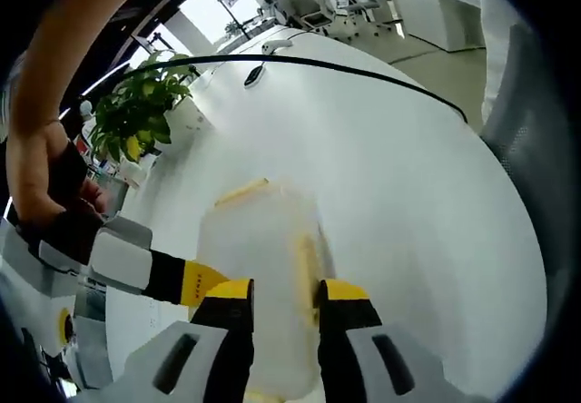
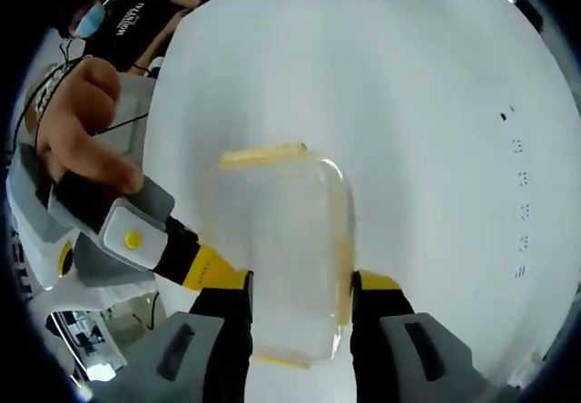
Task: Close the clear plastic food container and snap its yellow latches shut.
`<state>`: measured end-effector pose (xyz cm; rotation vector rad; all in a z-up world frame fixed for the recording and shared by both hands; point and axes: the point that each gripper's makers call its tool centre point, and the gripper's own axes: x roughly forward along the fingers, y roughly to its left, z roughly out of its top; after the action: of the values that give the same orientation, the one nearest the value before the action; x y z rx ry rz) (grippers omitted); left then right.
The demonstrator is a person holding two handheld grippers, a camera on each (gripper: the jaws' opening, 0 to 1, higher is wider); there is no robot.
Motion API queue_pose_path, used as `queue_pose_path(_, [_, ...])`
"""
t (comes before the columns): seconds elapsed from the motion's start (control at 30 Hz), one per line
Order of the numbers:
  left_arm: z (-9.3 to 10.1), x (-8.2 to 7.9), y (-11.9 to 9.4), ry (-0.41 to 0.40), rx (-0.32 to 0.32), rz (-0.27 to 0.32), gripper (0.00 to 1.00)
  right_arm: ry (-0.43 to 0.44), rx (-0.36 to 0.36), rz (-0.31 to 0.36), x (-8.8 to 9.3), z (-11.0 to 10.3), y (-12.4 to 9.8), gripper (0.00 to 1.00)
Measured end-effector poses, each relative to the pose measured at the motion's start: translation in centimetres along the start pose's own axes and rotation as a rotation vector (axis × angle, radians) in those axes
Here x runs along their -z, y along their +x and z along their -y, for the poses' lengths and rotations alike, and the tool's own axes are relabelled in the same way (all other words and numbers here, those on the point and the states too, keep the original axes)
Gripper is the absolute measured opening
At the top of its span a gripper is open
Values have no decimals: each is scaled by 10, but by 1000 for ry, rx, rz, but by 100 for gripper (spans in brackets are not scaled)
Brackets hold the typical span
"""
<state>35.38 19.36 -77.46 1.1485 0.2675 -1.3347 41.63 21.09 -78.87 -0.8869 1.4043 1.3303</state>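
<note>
The clear plastic food container (image 2: 283,249) sits on a white round table (image 2: 427,103), its lid down over the body. In the right gripper view the right gripper (image 2: 300,299) has its jaws spread, one on each long side of the container; whether they touch its walls I cannot tell. A yellow latch (image 2: 261,155) lies along the container's far edge. From the left of the container the left gripper (image 2: 195,271) reaches in beside it. In the left gripper view the left gripper (image 1: 283,299) likewise straddles the container (image 1: 263,267), jaws apart. Beyond the container a potted plant (image 1: 136,113) stands at the table's edge
</note>
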Motion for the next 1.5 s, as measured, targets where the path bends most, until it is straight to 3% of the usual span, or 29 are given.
queue_pose_path(0.2, [2,0,0,0,2,1,20,-6,-5,2,2,-8,0,35])
queue_pose_path(0.23, [3,0,1,-2,5,1,20,-23,-26,33,-7,-12,1,35])
queue_pose_path(0.43, [5,0,3,-2,-4,1,21,-14,-24,40,-14,-12,-5,36])
queue_pose_path(0.7, [6,0,2,-4,-27,-31,22,-54,26,97,-5,-17,-9,38])
queue_pose_path(0.8, [5,0,0,-31,-37,9,23,-17,73,135,1,-15,-12,38])
queue_pose_path(0.9, [16,2,-7,-90,19,6,35,-13,133,184,9,-10,-17,38])
queue_pose_path(0.97, [14,7,-14,-97,10,5,33,73,175,280,10,3,-27,44])
queue_pose_path(1.03, [14,12,-21,-180,-2,9,30,135,186,339,17,6,-38,50])
queue_pose_path(1.13, [3,11,-34,-244,-35,74,40,118,212,387,30,1,-53,55])
queue_pose_path(1.23, [-12,16,-49,-307,-55,111,58,100,235,398,50,-10,-58,66])
queue_pose_path(1.4, [-42,33,-57,-342,-97,93,88,62,254,408,66,-28,-45,97])
queue_pose_path(1.5, [-49,40,-52,-337,-85,78,95,22,258,397,71,-35,-31,100])
